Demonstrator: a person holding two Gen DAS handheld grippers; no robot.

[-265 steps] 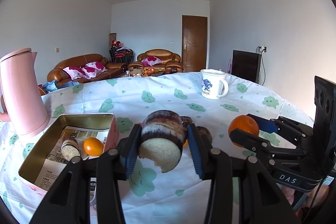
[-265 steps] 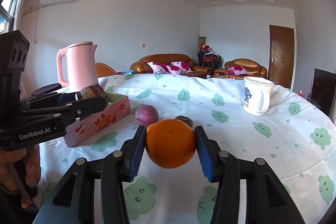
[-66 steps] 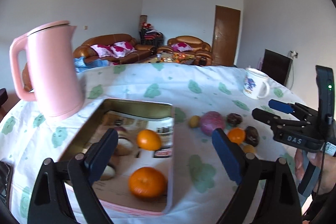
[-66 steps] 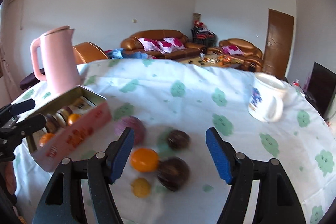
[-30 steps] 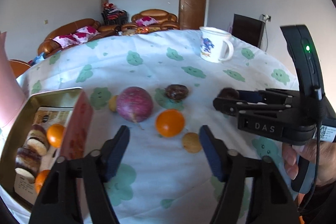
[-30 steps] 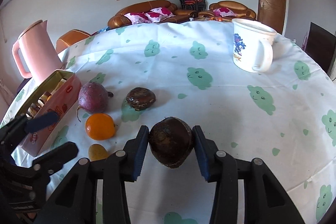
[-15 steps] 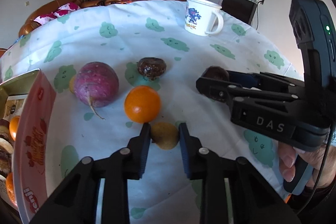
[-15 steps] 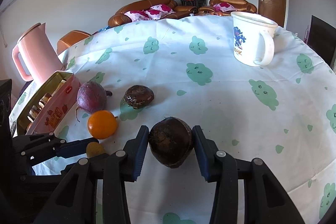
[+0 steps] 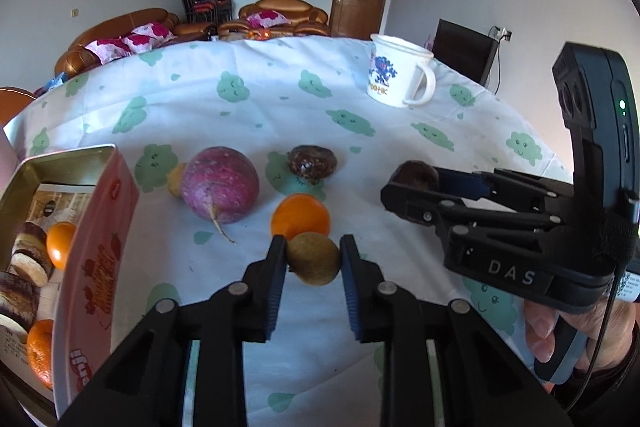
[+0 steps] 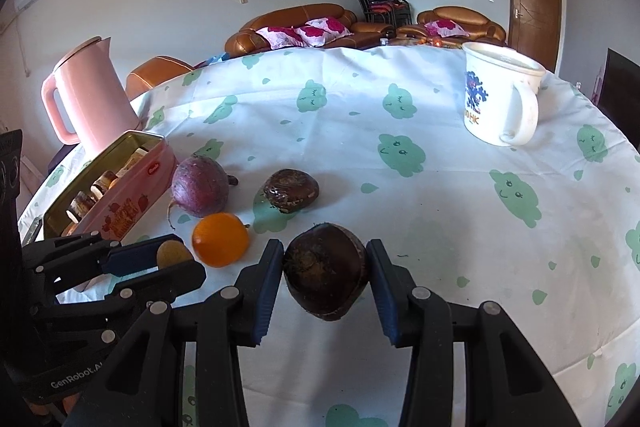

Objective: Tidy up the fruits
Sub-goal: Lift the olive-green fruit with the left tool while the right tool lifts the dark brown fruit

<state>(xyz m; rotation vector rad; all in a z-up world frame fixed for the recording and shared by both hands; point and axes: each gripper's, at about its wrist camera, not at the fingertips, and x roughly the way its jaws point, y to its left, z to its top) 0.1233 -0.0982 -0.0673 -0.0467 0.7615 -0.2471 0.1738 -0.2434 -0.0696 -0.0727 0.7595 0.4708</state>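
My left gripper (image 9: 313, 258) is shut on a small brown-yellow fruit (image 9: 314, 263), which also shows as the small fruit (image 10: 173, 253) in the right wrist view. Just beyond it an orange (image 9: 300, 218) lies on the cloth, with a purple round root (image 9: 219, 184) to its left and a dark brown fruit (image 9: 312, 163) behind. My right gripper (image 10: 325, 273) is shut on a dark brown round fruit (image 10: 326, 275), low over the cloth. The pink tin (image 9: 102, 247) at the left holds oranges and round cakes.
A white mug (image 10: 498, 99) stands at the back right of the round table with its cloud-print cloth (image 10: 440, 195). A pink kettle (image 10: 90, 99) stands behind the tin. Another small yellow fruit (image 9: 175, 179) peeks from behind the purple root. Sofas lie beyond.
My left gripper came in over the small brown-yellow fruit and shut on it. The right gripper kept its hold on the dark fruit and barely moved.
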